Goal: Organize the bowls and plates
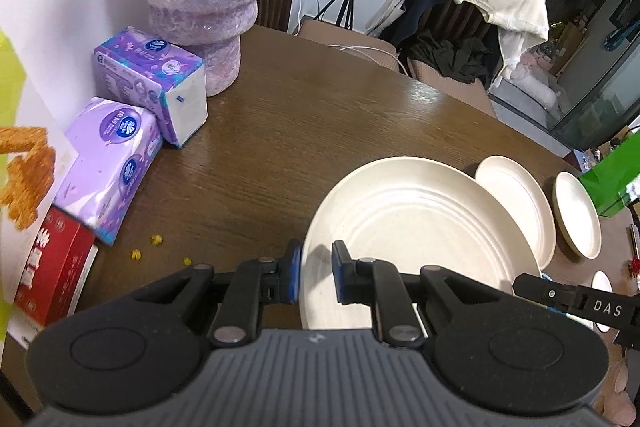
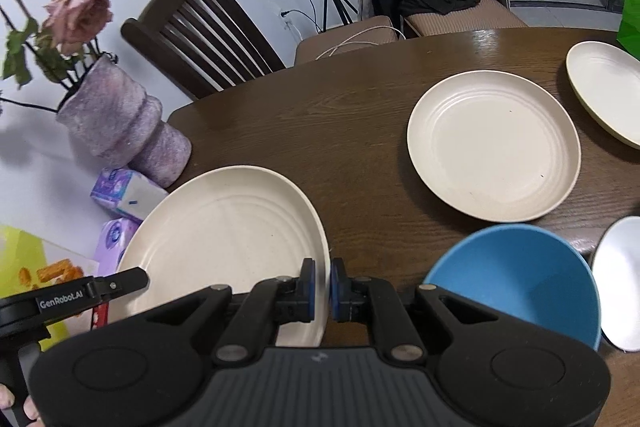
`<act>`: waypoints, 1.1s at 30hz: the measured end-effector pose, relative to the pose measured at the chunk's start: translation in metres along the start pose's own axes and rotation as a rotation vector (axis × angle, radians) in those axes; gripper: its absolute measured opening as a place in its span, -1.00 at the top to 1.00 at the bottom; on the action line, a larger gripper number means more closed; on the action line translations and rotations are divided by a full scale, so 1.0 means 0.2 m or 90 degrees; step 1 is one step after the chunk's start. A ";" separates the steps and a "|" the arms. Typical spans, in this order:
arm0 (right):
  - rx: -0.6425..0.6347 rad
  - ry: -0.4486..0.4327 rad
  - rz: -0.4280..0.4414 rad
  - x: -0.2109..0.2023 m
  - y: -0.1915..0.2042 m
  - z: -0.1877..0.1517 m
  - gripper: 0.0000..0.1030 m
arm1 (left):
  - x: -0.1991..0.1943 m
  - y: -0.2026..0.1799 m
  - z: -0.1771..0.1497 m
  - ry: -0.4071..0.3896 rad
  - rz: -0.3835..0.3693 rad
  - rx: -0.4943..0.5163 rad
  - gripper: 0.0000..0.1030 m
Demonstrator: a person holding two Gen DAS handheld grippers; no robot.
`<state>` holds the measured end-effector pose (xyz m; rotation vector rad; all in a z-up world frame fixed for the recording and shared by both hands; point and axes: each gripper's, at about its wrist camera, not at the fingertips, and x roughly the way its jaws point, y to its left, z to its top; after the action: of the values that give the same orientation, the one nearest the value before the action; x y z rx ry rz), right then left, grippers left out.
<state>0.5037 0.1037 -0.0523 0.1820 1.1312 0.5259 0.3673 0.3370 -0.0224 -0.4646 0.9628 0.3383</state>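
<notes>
So far nothing is stacked. Your left claw (image 1: 316, 277) and right claw (image 2: 322, 289) each pinch opposite rim edges of the large round cream plate (image 2: 224, 235), which looks raised off the dark wooden worktop (image 2: 352, 147). Two more cream plates (image 2: 494, 145) lie apart beyond, and the blue bowl (image 2: 516, 283) and a white dish (image 2: 620, 279) sit separate, all unsorted.

Right claw (image 2: 321, 289) pinches the cream plate's (image 2: 224, 239) rim
</notes>
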 end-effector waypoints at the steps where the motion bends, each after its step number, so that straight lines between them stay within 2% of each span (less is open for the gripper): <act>1: 0.000 -0.002 0.001 -0.03 0.00 -0.01 0.85 | -0.02 -0.01 -0.01 -0.002 0.000 0.001 0.69; 17: -0.008 -0.024 -0.004 -0.41 -0.14 -0.22 0.85 | -0.31 -0.19 -0.31 -0.017 -0.023 0.010 0.69; 33: 0.016 -0.039 -0.016 -0.67 -0.40 -0.45 0.85 | -0.43 -0.42 -0.59 -0.007 -0.049 0.040 0.69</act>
<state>0.4039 -0.0419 -0.0136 0.2038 1.0787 0.4804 0.2780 0.1986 0.0118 -0.4408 0.9399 0.2395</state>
